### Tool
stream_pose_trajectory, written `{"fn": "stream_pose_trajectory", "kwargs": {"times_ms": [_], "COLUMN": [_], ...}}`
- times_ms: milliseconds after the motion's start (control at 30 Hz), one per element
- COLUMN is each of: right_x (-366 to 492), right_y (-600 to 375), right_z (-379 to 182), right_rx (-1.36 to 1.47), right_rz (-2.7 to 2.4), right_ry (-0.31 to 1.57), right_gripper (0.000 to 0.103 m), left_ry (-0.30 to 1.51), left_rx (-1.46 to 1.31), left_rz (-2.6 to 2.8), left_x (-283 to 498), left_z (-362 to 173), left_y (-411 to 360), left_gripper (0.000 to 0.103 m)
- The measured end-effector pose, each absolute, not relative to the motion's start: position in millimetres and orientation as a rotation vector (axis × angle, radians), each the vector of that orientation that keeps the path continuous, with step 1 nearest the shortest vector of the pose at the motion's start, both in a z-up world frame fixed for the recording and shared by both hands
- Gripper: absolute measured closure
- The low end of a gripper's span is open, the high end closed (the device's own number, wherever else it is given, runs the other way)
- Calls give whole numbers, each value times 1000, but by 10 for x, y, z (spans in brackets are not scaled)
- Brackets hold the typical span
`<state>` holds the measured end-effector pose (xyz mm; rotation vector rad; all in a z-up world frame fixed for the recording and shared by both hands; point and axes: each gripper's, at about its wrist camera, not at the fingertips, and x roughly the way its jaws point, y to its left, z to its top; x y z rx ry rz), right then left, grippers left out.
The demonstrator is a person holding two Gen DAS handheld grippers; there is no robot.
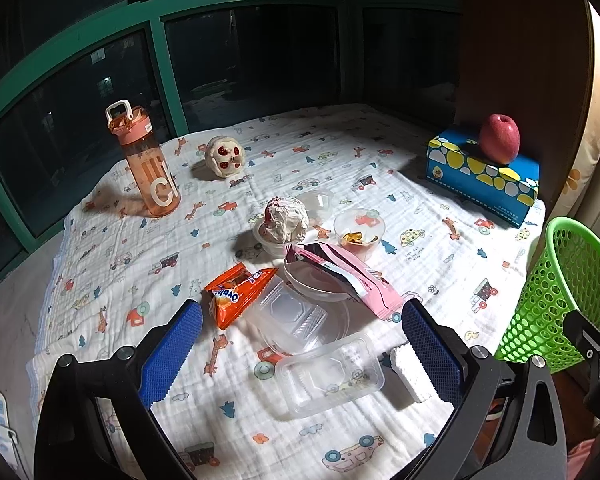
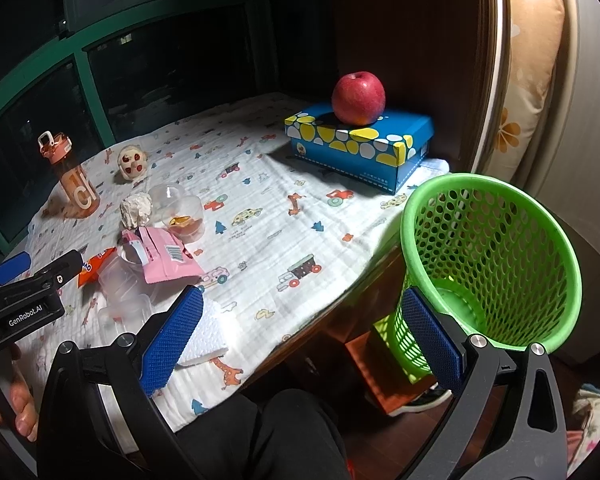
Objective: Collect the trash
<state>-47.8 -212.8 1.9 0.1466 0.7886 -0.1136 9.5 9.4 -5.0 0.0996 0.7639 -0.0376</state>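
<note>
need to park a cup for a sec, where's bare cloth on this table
Free: the broad stretch of cloth between the pink wrapper and the blue box, running toward the green basket. Also the near-left corner beside the orange packet. Crowded: the centre, with clear trays, cups and wrappers overlapping.

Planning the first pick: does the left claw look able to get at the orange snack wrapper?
Probably yes. The left claw is open, and the orange snack wrapper lies exposed ahead by its left finger; only clear plastic containers crowd its right edge.
</note>
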Motion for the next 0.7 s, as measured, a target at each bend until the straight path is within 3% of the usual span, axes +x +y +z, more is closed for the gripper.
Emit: {"fn": "stream_pose_trajectory", "kwargs": {"times_ms": [700], "right_x": [-382], "right_y": [-2125], "right_z": [-21], "right_rx": [147], "right_rz": [-109], "right_ry": [798], "right_gripper": [5], "left_ry": [778], "left_rx": [97], "left_rz": [-28], "left_x": [190], "left_z": [-76], "left_y": [116], "left_gripper": [6]}}
